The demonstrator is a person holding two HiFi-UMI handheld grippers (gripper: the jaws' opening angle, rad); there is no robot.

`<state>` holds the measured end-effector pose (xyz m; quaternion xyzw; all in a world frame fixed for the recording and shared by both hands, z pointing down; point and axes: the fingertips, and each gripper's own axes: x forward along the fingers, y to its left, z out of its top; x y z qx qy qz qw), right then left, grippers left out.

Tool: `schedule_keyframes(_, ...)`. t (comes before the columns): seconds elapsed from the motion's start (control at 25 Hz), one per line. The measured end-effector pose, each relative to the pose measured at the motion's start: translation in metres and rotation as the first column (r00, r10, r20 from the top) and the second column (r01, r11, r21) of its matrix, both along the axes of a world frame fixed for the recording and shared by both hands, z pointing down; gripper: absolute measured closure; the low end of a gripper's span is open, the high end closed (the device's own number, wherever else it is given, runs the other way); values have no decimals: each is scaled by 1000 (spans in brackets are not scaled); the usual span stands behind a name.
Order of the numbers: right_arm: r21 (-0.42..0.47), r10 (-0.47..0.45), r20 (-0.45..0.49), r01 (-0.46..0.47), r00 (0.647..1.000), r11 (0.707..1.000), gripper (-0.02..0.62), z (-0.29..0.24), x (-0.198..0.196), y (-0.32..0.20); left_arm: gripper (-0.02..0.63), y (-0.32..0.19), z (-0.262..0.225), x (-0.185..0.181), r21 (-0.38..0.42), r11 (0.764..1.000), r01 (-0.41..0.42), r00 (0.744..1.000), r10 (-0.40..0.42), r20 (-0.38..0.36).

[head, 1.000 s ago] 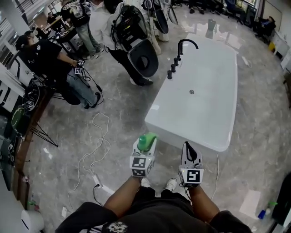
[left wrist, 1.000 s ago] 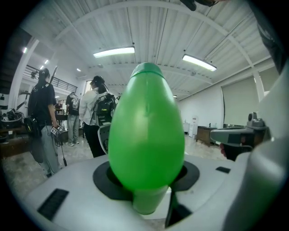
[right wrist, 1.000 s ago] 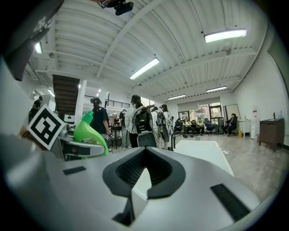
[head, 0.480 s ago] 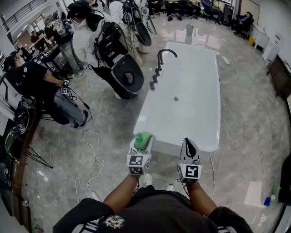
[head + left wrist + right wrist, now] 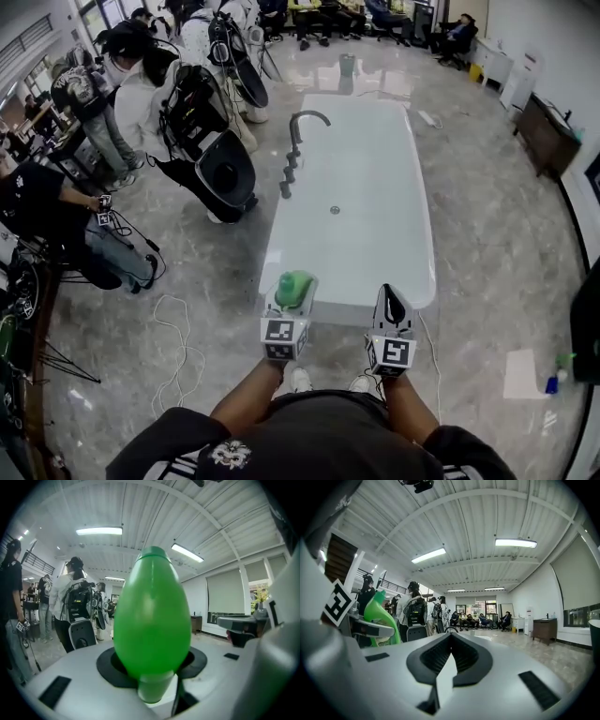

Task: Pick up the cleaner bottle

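The cleaner bottle [image 5: 295, 289] is bright green and egg-shaped. My left gripper [image 5: 292, 298] is shut on it, in front of my body over the near end of the white bathtub [image 5: 352, 187]. In the left gripper view the cleaner bottle [image 5: 152, 620] fills the middle, standing upright between the grey jaws. My right gripper [image 5: 390, 296] is level beside it on the right, jaws closed to a point with nothing in them. From the right gripper view, the cleaner bottle [image 5: 379, 616] and the left gripper's marker cube [image 5: 340, 604] show at the left.
A black faucet [image 5: 305, 117] stands on the tub's far left rim. Several people and a black-seated device [image 5: 225, 171] are at the left. A white cable [image 5: 178, 347] loops on the floor. A small blue bottle [image 5: 553, 381] and a white sheet [image 5: 523, 373] lie at the right.
Both grippers have risen a little, the left still gripping the green bottle. The head view has lifted, so the tub now lies straight ahead and more of the room shows.
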<state>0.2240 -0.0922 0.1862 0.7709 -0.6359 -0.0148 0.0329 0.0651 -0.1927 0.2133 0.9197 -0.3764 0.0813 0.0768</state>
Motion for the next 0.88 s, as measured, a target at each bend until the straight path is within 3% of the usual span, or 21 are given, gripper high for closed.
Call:
schedule_keyframes(0.2, -12, 14, -44, -15, 999, 1000, 580, -3, 16, 3, 423, 2, 5, 16, 25, 1000, -6, 1000, 7, -15)
schedule_keyframes(0.48, 6, 6, -35, -6, 999, 1000, 580, 16, 6, 8, 423, 10, 30, -1, 4, 1000, 24, 1000, -24, -15)
schedule_keyframes(0.72, 12, 5, -29, -5, 1000, 1000, 580, 0, 23, 15, 423, 14, 13, 17, 36, 999, 11, 1000, -11, -4)
schedule_keyframes(0.88, -6, 5, -20, -5, 1000, 1000, 580, -3, 35, 18, 423, 19, 11, 29, 8, 1000, 13, 1000, -13, 10)
